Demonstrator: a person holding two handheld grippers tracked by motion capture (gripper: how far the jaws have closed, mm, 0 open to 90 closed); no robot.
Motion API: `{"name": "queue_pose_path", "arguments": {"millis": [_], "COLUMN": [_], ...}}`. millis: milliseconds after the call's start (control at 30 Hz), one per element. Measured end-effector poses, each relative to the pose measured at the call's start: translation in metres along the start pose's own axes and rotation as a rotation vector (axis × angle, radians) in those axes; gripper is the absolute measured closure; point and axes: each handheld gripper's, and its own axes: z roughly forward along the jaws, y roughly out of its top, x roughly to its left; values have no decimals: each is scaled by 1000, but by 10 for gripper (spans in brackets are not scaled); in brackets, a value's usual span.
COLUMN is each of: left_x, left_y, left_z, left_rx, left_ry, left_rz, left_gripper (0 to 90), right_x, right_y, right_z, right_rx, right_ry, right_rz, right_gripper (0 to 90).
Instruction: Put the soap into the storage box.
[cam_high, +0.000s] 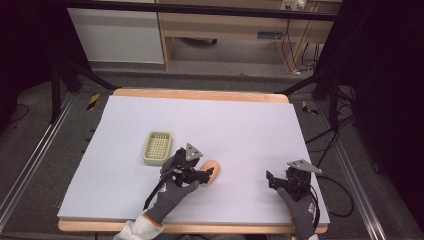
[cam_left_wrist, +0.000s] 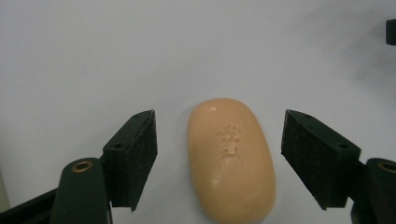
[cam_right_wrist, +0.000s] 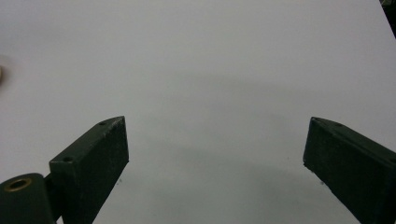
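The soap (cam_left_wrist: 231, 161) lies on the desk (cam_high: 240, 125) between the left tool's (cam_left_wrist: 219, 158) wide-open, empty jaws; it looks hard, smooth and probably slippery, best pinched across its narrow sides.

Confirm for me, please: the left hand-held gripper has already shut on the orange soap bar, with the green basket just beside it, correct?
Not quite. The left hand-held gripper is open: in the left gripper view its jaws stand apart either side of the orange soap bar, touching nothing. The green basket is indeed beside it.

Overhead view; two close gripper views
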Motion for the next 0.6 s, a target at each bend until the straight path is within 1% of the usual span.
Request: {"name": "queue_pose_path", "arguments": {"millis": [300,400,600], "left_x": [-2,-4,-6], "left_y": [-1,-2,-2], "left_z": [11,17,23], "left_rx": [43,62,80], "left_ry": [0,3,-1], "left_rz": [4,13,18], "left_gripper": [247,241,239], "right_x": [0,0,0], "right_y": [0,0,0], "right_z": [1,1,1], "right_rx": [4,3,4], "right_ry": [-1,-1,0], "right_rz": [-4,1,5], "right_gripper": [72,72,72]}}
